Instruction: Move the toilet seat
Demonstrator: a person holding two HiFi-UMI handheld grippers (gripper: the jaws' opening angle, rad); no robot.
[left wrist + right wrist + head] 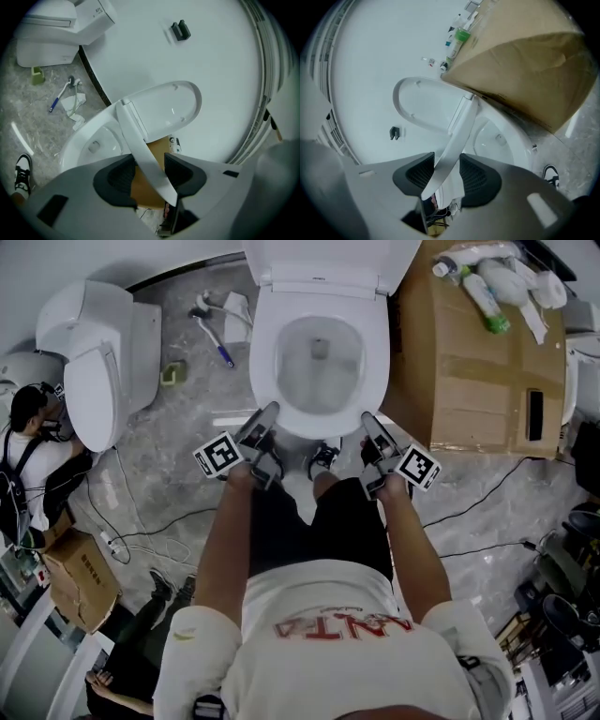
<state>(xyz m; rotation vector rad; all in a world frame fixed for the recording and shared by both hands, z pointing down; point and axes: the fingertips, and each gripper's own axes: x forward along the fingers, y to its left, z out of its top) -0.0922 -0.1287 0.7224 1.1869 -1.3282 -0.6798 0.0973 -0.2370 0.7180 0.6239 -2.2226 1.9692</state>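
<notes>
Our left claw [151,172] and right claw [443,171] each grip the toilet seat [136,136] by its front rim, 1 at either side. We hold it raised off the bowl [91,140] below; the lid [168,108] stands upright beyond the claws.

Red letters "ANTA", seen upside down, on the person's white shirt [328,624]; cardboard box [80,577] print illegible.
</notes>
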